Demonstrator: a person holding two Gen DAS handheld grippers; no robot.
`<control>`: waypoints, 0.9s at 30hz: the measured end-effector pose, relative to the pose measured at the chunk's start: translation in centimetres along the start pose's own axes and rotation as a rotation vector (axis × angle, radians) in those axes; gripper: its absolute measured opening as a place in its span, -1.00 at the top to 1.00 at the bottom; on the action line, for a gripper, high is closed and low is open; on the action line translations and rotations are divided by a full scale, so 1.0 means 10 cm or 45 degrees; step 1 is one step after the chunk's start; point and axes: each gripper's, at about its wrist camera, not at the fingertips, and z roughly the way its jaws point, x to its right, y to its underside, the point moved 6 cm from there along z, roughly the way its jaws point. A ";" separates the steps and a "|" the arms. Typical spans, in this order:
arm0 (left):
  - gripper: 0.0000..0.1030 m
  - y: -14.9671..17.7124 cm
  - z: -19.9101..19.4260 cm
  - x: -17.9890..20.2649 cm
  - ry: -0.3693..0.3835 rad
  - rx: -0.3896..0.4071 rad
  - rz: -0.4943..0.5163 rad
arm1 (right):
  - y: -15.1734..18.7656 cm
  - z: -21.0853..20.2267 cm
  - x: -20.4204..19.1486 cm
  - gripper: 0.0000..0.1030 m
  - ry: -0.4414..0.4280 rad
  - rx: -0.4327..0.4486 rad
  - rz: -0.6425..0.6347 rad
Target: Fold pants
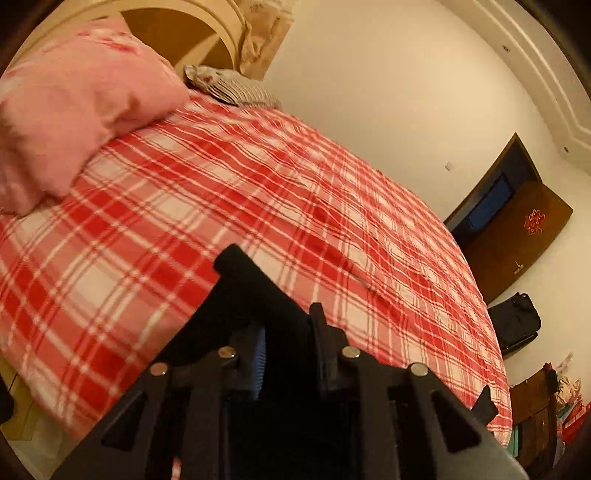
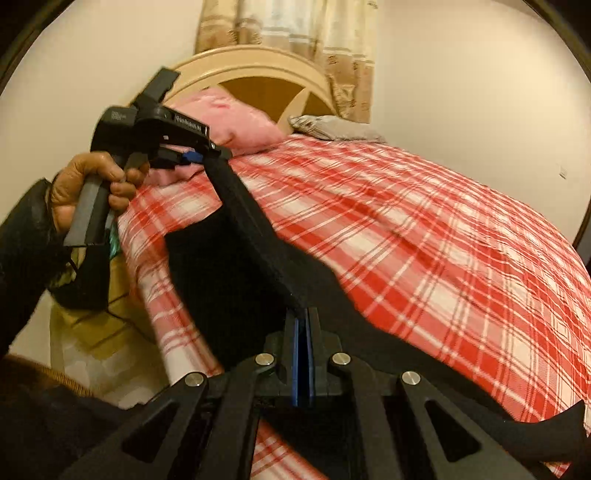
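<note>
1. Left wrist view: one left gripper (image 1: 286, 325), jaws clamped on one pair of black pants (image 1: 255, 291). The fabric bunches up from the fingers toward 11 o'clock.
2. Same view, surface: one bed with a red-and-white plaid cover (image 1: 258, 192). One pink pillow (image 1: 74, 110) at 10 o'clock, one grey striped pillow (image 1: 229, 86) at 12, and a cream headboard (image 1: 184, 22) behind both.
3. Room: cream wall and one dark wooden door (image 1: 517, 221) at 3 o'clock, with a black bag (image 1: 515, 323) below it. The clutter at 4 o'clock is too blurred to name.
4. Right wrist view: one right gripper (image 2: 303, 332), blue pads pressed together on the pants (image 2: 229, 280). The cloth is stretched taut toward 11 o'clock to the left gripper (image 2: 199, 157), gripped by one hand (image 2: 88, 184) in a dark sleeve (image 2: 26, 236).
5. The pants lie across the bed's near edge on the plaid cover (image 2: 424, 229) and block the view of it below centre. Curtain (image 2: 288, 33) at 12 o'clock.
</note>
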 end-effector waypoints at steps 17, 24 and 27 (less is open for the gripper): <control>0.36 0.92 0.22 -0.81 -0.365 -0.121 0.070 | 0.77 0.58 -0.30 0.94 -0.019 -0.266 -0.086; -0.58 0.87 0.09 -1.01 -0.651 -0.056 0.155 | 0.81 0.65 -0.25 0.91 -0.017 -0.290 -0.085; -0.57 0.77 -0.11 -1.14 -0.807 0.014 0.127 | 0.78 0.61 -0.15 0.84 -0.127 -0.310 0.004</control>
